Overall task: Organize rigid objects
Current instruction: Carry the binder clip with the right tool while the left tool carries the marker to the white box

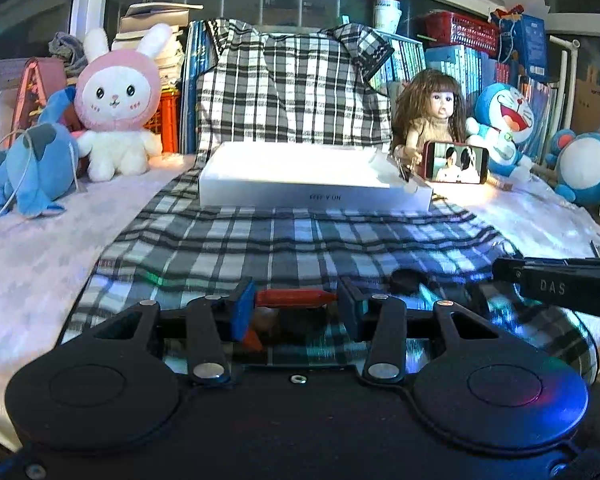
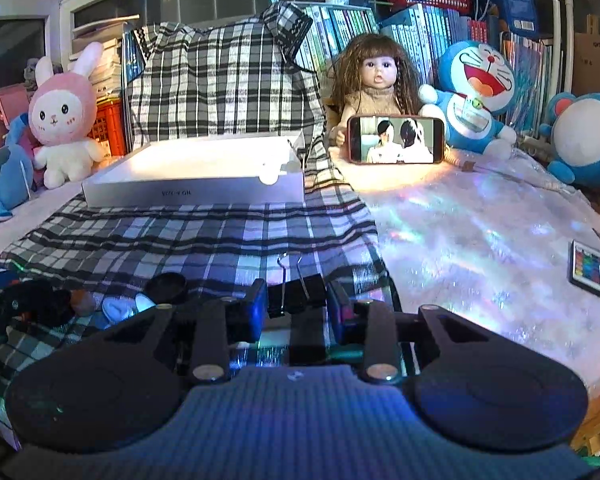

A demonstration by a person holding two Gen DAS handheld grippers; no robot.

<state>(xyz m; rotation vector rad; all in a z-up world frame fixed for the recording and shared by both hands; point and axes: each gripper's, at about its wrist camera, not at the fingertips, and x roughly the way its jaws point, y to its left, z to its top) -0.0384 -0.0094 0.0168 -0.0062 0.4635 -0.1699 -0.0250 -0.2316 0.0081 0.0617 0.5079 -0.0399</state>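
1. Left gripper (image 1: 296,306): I read the jaws as closed on a red marker (image 1: 296,297), which lies crosswise between the blue pads (image 1: 242,312), its ends touching both. A second orange-red piece shows just below the left pad; I cannot tell what it is.

2. Right gripper (image 2: 296,306): the jaws are closed on a black binder clip (image 2: 296,298). Its wire handles point toward 12 o'clock, over the checked cloth (image 2: 180,248).

3. White box (image 1: 311,180): it sits on the checked cloth at 12 o'clock from the left gripper, well apart. In the right wrist view it stands at 11 o'clock.

4. Loose items: a black round cap (image 2: 167,286) and a pale object lie on the cloth at 9 to 10 o'clock from the right gripper, near it.

5. Surroundings: a phone (image 2: 395,140) with a lit screen leans against a doll (image 2: 375,76) at 1 o'clock. A pink rabbit plush (image 1: 116,104) sits at 10 o'clock in the left wrist view. A remote (image 2: 591,270) with coloured buttons lies at 3 o'clock from the right gripper.
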